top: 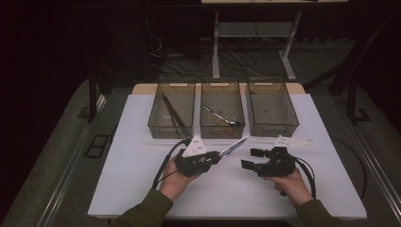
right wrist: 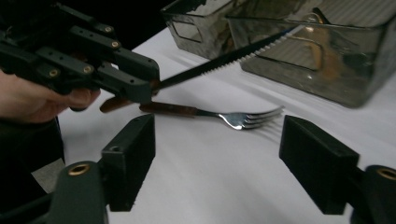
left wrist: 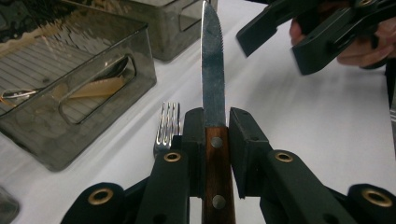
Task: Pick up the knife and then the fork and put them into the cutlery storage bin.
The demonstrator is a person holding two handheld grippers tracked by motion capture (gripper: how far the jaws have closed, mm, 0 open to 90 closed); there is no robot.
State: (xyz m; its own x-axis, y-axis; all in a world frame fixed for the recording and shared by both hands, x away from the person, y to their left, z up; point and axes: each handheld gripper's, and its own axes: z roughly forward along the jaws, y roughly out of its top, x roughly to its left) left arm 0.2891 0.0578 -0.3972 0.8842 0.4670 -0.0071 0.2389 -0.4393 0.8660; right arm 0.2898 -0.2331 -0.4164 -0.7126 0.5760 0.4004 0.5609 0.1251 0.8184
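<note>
A serrated steak knife (left wrist: pixel 212 70) with a riveted wooden handle is clamped by its handle in my left gripper (left wrist: pixel 215 126), which is shut on it. From above, the knife (top: pixel 232 147) points up and to the right from the left gripper (top: pixel 215 157), lifted off the white table. A steel fork (right wrist: pixel 233 116) with a brown handle lies flat on the table below the knife (right wrist: pixel 224 58); its tines (left wrist: pixel 168 126) show beside the left jaw. My right gripper (top: pixel 250 158) faces the left one, a little apart. Its jaws (right wrist: pixel 219 149) stand open with nothing between them.
Three clear grey bins stand in a row at the back of the table: the left bin (top: pixel 170 132) holds dark thin utensils, the middle bin (top: pixel 221 132) holds a spoon-like utensil, the right bin (top: pixel 274 130) looks bare. Cables trail from both grippers.
</note>
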